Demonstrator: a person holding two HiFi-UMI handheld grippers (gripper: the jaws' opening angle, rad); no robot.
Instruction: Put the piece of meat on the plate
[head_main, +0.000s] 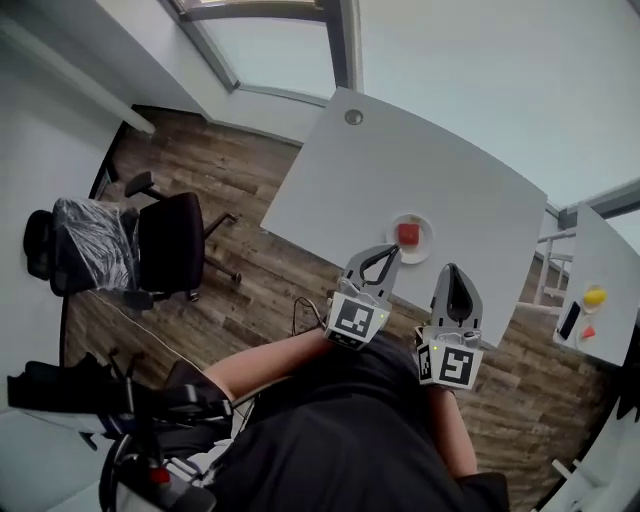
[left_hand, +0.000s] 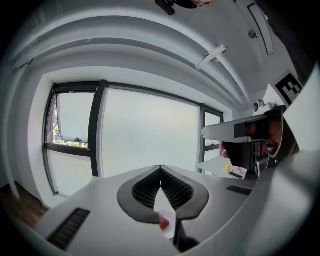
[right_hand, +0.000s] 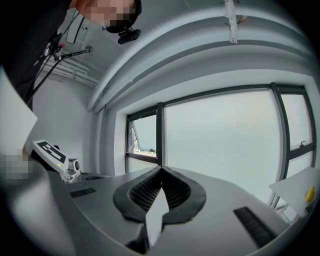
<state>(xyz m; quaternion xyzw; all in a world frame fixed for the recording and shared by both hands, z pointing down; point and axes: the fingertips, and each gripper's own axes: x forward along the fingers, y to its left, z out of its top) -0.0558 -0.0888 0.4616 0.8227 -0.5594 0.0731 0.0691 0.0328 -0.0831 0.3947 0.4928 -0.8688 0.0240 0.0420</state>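
One red piece of meat (head_main: 408, 235) lies alone on the one white plate (head_main: 428, 241), which sits on the white bench (head_main: 400, 150). Two grippers hang near the plate. The left gripper (head_main: 390, 250) has its jaws together and empty, and the right gripper (head_main: 452, 270) likewise. One office chair (head_main: 170, 245) stands well apart.

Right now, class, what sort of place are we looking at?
Probably an office or meeting room: a black swivel chair, a plain grey table and big windows.

Red meat chunk (head_main: 407, 235) — lying on round white plate (head_main: 427, 240); centred
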